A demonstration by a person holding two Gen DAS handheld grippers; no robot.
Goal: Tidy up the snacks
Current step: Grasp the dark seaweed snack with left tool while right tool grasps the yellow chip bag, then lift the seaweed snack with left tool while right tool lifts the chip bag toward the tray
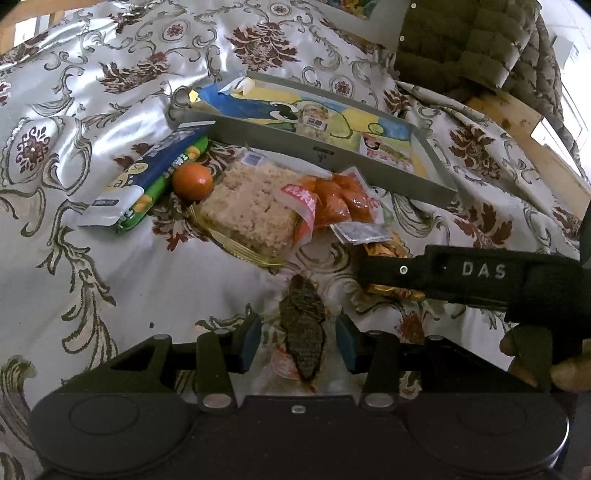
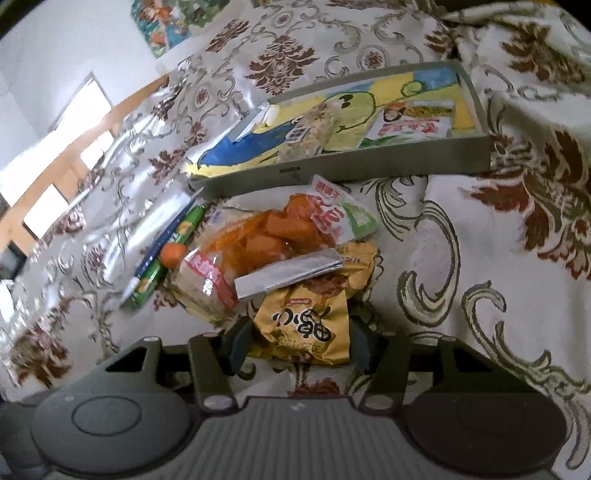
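A pile of snacks lies on the patterned cloth in front of a grey tray (image 1: 332, 153) (image 2: 369, 166). My left gripper (image 1: 298, 338) is open, its blue pads on either side of a dark ridged snack in clear wrap (image 1: 303, 328). My right gripper (image 2: 299, 341) is open around a yellow snack packet (image 2: 306, 325), pads close to its sides. The right gripper's body (image 1: 480, 277) shows in the left wrist view. The pile holds a puffed-rice bar (image 1: 247, 210), an orange-filled packet (image 1: 332, 199) (image 2: 273, 232), an orange ball (image 1: 192, 181) (image 2: 173, 253), a silver sachet (image 2: 288, 275) and blue and green packets (image 1: 147, 184) (image 2: 162, 254).
The tray holds a rice bar (image 2: 310, 133) and a red-printed packet (image 2: 410, 127) on a cartoon liner. A quilted olive cushion (image 1: 461, 40) sits on a wooden chair behind the tray. A second printed box (image 2: 162, 22) lies at the far edge.
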